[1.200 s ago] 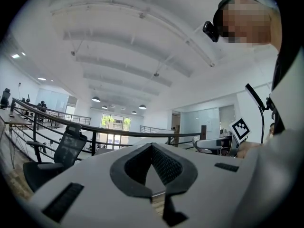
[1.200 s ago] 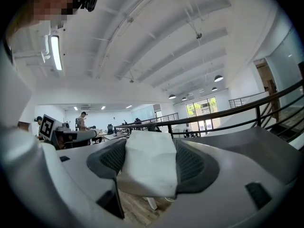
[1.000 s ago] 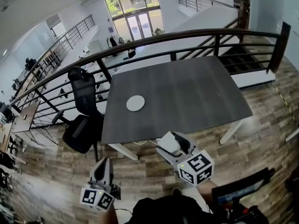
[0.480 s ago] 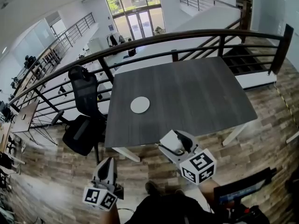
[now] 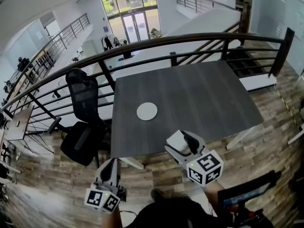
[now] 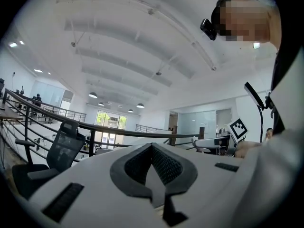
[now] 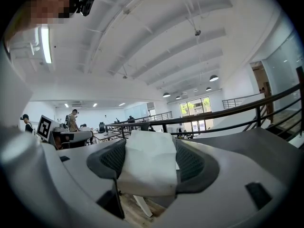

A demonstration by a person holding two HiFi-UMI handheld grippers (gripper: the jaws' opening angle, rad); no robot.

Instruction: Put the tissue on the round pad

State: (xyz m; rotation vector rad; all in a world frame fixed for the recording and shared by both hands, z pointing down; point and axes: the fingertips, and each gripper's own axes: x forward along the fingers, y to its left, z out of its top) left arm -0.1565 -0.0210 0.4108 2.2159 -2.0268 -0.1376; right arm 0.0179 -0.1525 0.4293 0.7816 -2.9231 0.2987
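Right gripper view has my right gripper (image 7: 149, 158) clamped on the tissue (image 7: 146, 177), just short of the table (image 5: 204, 94). I'd carry it forward-left, lower onto the pad (image 5: 147, 111), centre it, then release. Left gripper (image 6: 153, 172) is closed, empty.

**Desk** (image 5: 199, 99): dark grey rect. top on white legs (image 5: 236, 137). Stands on wood-plank floor (image 5: 270, 141); far edge near the railing.

**Railing** (image 5: 156, 41): dark, curved top rail w/ horiz. bars and upright posts. Runs L to R behind the desk.

**Office chair** (image 5: 84, 113): black, mesh back, armrests. Just beside the desk's L edge, in front of the railing.

**Stairs** (image 5: 247, 56): dark treads, past the desk's far R corner, beyond the railing.

**Background:** lower level beyond the railing, w/ glass doors (image 5: 133, 23) and greenery outside.

**Ceiling:** white, w/ round lamps (image 7: 213, 78).

**Right gripper view:** standing person (image 7: 72, 120) far off among other desks.

**Bottom R of head view:** black flat item (image 5: 244, 194), type not clear.
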